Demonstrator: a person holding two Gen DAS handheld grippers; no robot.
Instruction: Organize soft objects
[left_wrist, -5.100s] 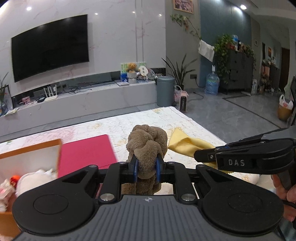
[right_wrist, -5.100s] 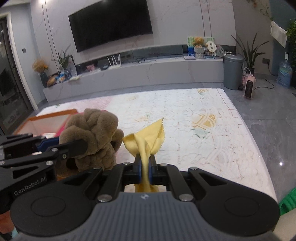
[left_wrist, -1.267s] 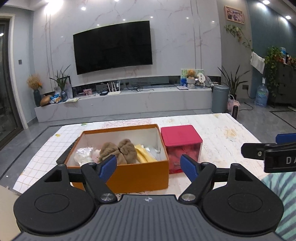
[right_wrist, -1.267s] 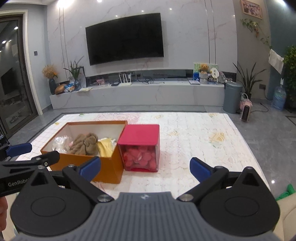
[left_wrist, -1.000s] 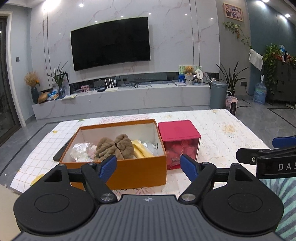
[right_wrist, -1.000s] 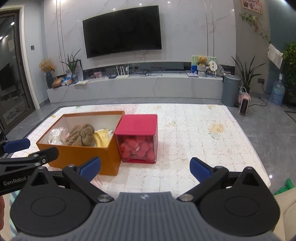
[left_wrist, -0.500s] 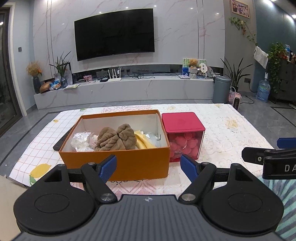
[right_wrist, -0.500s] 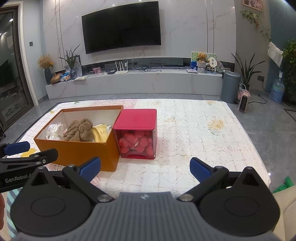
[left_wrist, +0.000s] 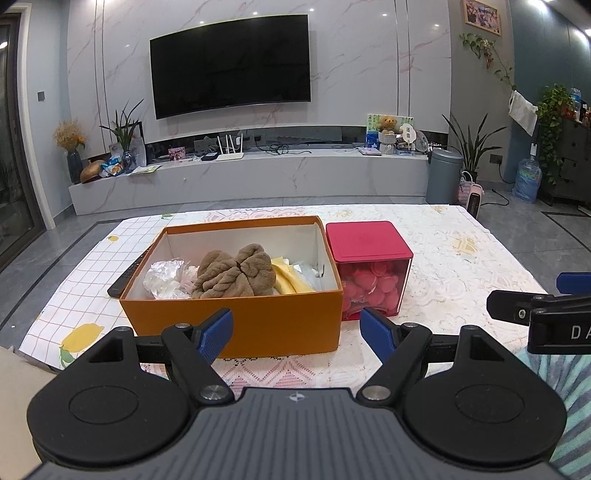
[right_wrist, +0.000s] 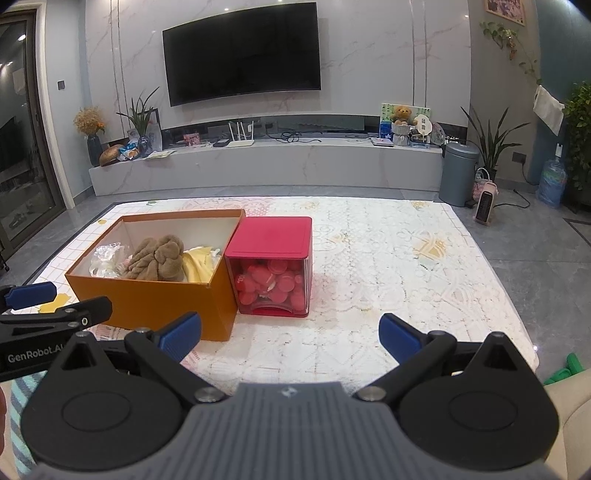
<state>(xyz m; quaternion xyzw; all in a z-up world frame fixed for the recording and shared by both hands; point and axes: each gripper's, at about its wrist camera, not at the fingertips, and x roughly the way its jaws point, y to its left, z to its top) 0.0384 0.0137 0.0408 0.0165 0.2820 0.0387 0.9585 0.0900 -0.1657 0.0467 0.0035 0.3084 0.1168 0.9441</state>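
Since five seconds ago the brown plush toy (left_wrist: 236, 272) and yellow cloth (left_wrist: 286, 278) have left the claws and now lie in the orange box (left_wrist: 236, 325), ahead of the left gripper (left_wrist: 295, 330), the cloth's long axis running front to back beside the plush; both left gripper and right gripper (right_wrist: 290, 334) gape wide, holding nothing, pulled back from the table (left_wrist: 461, 258); a red-lidded container (left_wrist: 369, 273) touches the box's right wall, crinkled plastic (left_wrist: 164, 277) fills its left end

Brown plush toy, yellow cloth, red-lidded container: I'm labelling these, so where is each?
brown plush toy (left_wrist: 236, 273): left wrist view, middle of its body.
yellow cloth (left_wrist: 286, 278): left wrist view, folded strip.
red-lidded container (right_wrist: 271, 234): right wrist view, lid top.
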